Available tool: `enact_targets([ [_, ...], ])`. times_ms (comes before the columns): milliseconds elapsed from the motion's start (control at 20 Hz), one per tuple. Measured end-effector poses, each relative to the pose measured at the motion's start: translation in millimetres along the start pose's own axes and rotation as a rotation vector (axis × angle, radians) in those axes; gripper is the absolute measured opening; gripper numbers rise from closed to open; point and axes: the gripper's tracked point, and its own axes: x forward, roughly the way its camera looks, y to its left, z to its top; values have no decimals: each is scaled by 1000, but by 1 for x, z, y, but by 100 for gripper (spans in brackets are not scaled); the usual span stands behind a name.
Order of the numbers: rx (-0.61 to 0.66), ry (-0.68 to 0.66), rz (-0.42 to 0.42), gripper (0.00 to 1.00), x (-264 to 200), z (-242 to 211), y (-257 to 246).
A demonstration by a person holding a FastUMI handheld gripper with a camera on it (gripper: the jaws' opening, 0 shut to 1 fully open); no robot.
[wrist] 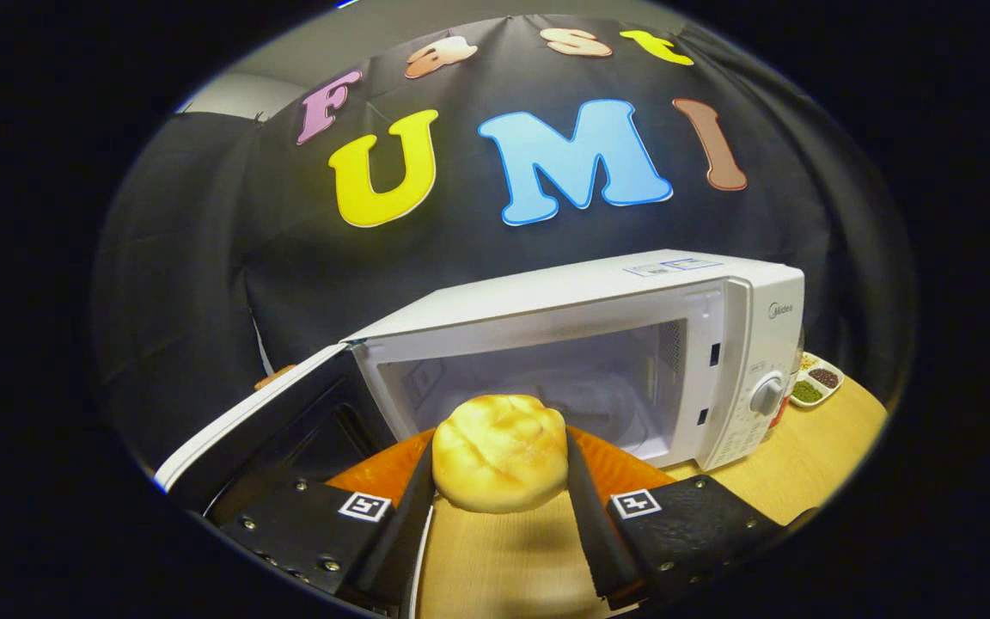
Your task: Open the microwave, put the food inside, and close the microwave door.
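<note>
Claw (499, 481) clamped tight, both fingers (413, 507) pressing the sides of one round, golden, glossy bread bun (499, 451), held just in front of the open cavity. One boxy white microwave (598, 361) sits on the pale wooden counter (813, 456), its dark-lined door (280, 421) swung wide. An orange plate (624, 468) lies under the bun. Beside the microwave, one small white tray (820, 384) holds grainy seasonings.

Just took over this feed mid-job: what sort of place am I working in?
Probably a staged recording booth rather than a real kitchen: black cloth wall, a wooden table with an open microwave and a small condiment tray. The gripper is shut on a bread roll.
</note>
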Motion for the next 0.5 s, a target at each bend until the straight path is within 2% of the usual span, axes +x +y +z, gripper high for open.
enact_targets([
  [100, 38, -5, 7, 78, 10, -1, 1],
  [300, 79, -73, -41, 78, 28, 14, -13],
  [500, 172, -74, -47, 78, 50, 7, -15],
])
